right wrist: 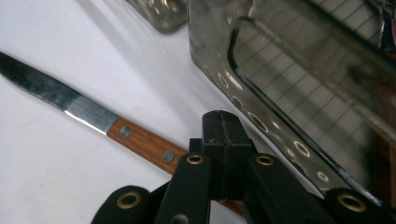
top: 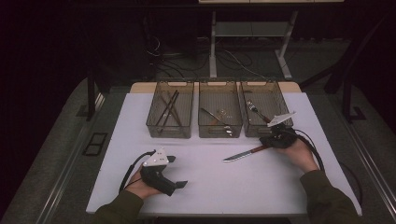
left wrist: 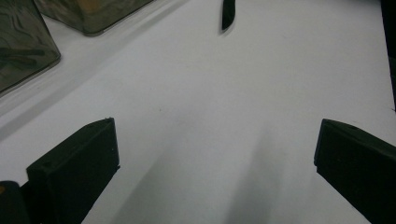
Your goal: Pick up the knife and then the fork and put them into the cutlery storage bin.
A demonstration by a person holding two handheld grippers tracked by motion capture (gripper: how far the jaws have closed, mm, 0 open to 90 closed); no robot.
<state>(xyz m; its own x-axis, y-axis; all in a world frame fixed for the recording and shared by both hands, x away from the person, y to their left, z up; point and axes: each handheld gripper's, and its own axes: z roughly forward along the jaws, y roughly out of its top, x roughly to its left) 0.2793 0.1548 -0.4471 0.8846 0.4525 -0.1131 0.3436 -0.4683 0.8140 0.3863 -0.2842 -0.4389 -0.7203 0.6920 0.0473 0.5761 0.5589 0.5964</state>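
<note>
Two grippers over white table (top: pixel 210 182), right gripper (top: pixel 275 138) jaws closed above the wooden-handled knife (top: pixel 245 153), left gripper (top: pixel 173 171) jaws wide open, empty

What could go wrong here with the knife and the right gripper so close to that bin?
The right gripper looks shut on the end of the knife handle, so the long blade may sag or twist out when lifted. The right-hand bin stands beside it, so a swing could knock its wall. The left gripper waits open, giving no support.

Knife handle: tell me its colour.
The knife handle is reddish-brown wood with small metal rivets, clearest in the right gripper view.
</note>
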